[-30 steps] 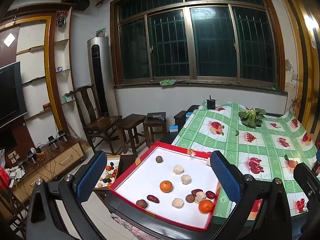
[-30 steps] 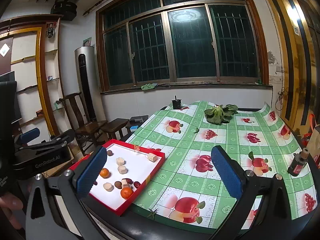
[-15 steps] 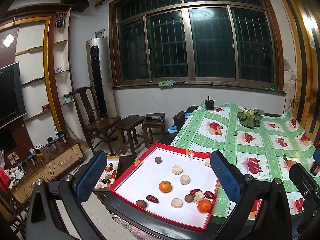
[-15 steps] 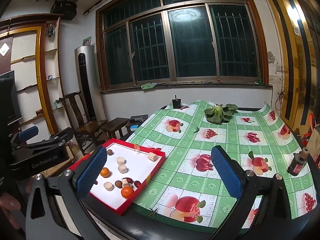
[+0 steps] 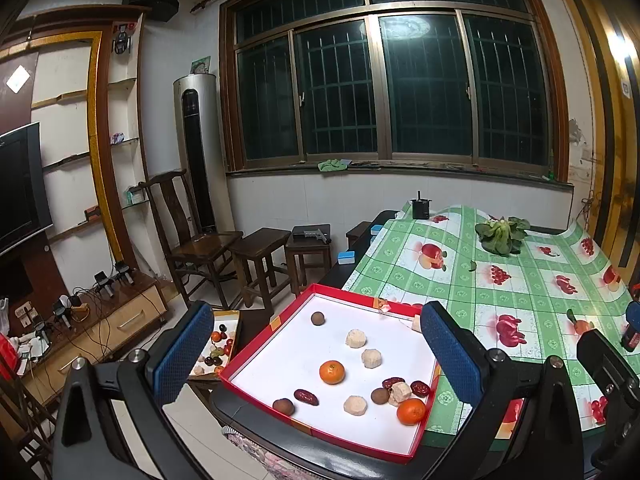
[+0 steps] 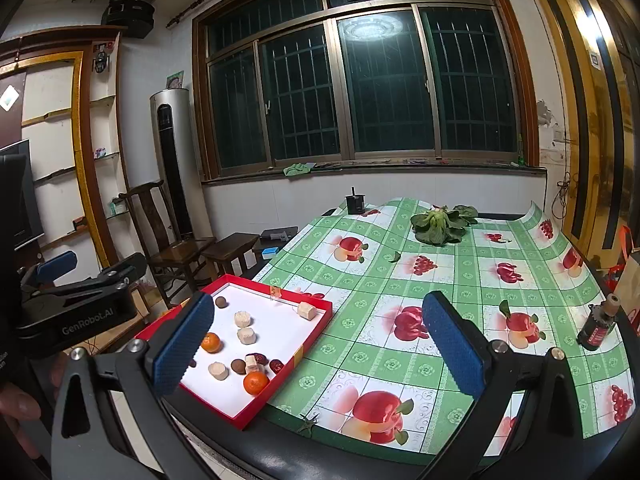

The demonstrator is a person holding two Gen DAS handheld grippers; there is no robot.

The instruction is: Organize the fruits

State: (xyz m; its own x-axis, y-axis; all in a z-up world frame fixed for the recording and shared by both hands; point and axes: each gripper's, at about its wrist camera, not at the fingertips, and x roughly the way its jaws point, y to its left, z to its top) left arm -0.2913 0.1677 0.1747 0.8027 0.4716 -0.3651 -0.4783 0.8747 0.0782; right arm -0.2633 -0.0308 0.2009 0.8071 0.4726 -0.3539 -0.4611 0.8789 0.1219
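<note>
Covering the dark-edged table (image 6: pixel 360 446) is a green checked oilcloth printed with red fruit (image 6: pixel 460 280), rumpled at the far end under a barred dark window (image 6: pixel 360 88). A shallow red-rimmed cardboard tray with a white floor (image 5: pixel 256 354) sits at the table's near left corner. Loose in it: two small orange mandarins (image 5: pixel 332 372), one mid-tray, other near the right wall; pale round peeled pieces (image 5: pixel 355 338); dark red dates (image 5: pixel 306 397); brown round fruits (image 5: pixel 318 318). A bunch of green leafy vegetable (image 6: pixel 442 222) lies far back on the cloth, a small black box (image 6: pixel 355 203) at the far edge.

Left gripper (image 5: pixel 316 356) hangs above the tray, blue-padded jaws spread wide, nothing between them. Right gripper (image 6: pixel 320 342) hovers over the cloth just right of the tray, jaws equally wide, empty.

Room: tall silver tower air conditioner (image 5: pixel 197 152), dark wooden chair (image 5: pixel 188 236), low wooden stools (image 5: pixel 260 256), flat black TV (image 5: pixel 20 184) over a wood cabinet with cables.

Left view only: a second small tray of mixed fruit (image 5: pixel 218 342) below table level, left of the red tray. Right view only: a small dark bottle with red label (image 6: pixel 598 324) standing at the cloth's right side, a bare hand (image 6: pixel 18 404) at the lower left edge below the left gripper's body, and a pale cube (image 6: pixel 307 311) in the tray's far right corner.
</note>
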